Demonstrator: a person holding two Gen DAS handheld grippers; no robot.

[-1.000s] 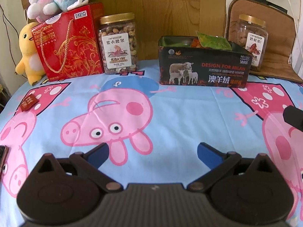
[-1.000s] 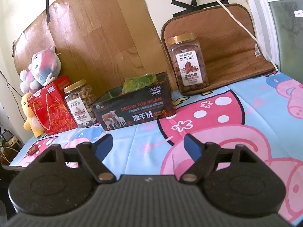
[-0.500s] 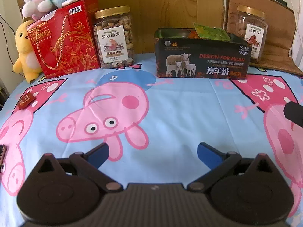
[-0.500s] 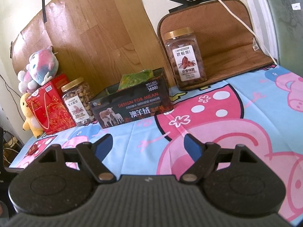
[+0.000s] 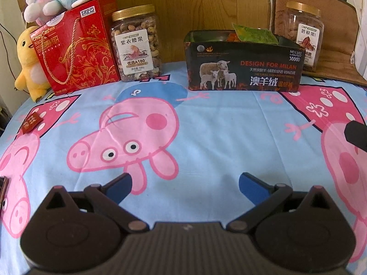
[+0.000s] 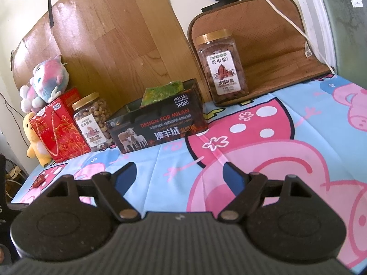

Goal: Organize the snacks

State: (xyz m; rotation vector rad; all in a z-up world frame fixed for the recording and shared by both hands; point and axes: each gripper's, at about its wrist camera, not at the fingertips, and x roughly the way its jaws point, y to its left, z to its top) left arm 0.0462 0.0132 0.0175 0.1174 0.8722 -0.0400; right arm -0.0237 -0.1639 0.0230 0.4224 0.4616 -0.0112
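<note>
A black box printed with sheep (image 5: pixel 244 67) (image 6: pixel 158 128) stands at the back of the cloth-covered table, with a green snack packet (image 5: pixel 253 34) (image 6: pixel 161 92) sticking out of it. A small red snack packet (image 5: pixel 31 122) (image 6: pixel 39 180) lies on the cloth at the far left. Another item (image 5: pixel 3 186) peeks in at the left edge, cut off. My left gripper (image 5: pixel 184 184) hovers open over the pig print, holding nothing. My right gripper (image 6: pixel 180 174) is open and empty too, to the right of the left one; its black body (image 5: pixel 356 135) shows in the left wrist view.
At the back stand a red cashew gift bag (image 5: pixel 75 45), a cashew jar (image 5: pixel 136 43) (image 6: pixel 94 121) and a pecan jar (image 5: pixel 304 36) (image 6: pixel 222 66) on a brown mat (image 6: pixel 275 45). Plush toys (image 5: pixel 27 61) sit at the back left. A wooden board (image 6: pixel 114 34) leans on the wall.
The left wrist view has shifted slightly, so the back row sits a little lower and nearer than half a second ago. The right gripper has drifted slightly. Both stay open.
</note>
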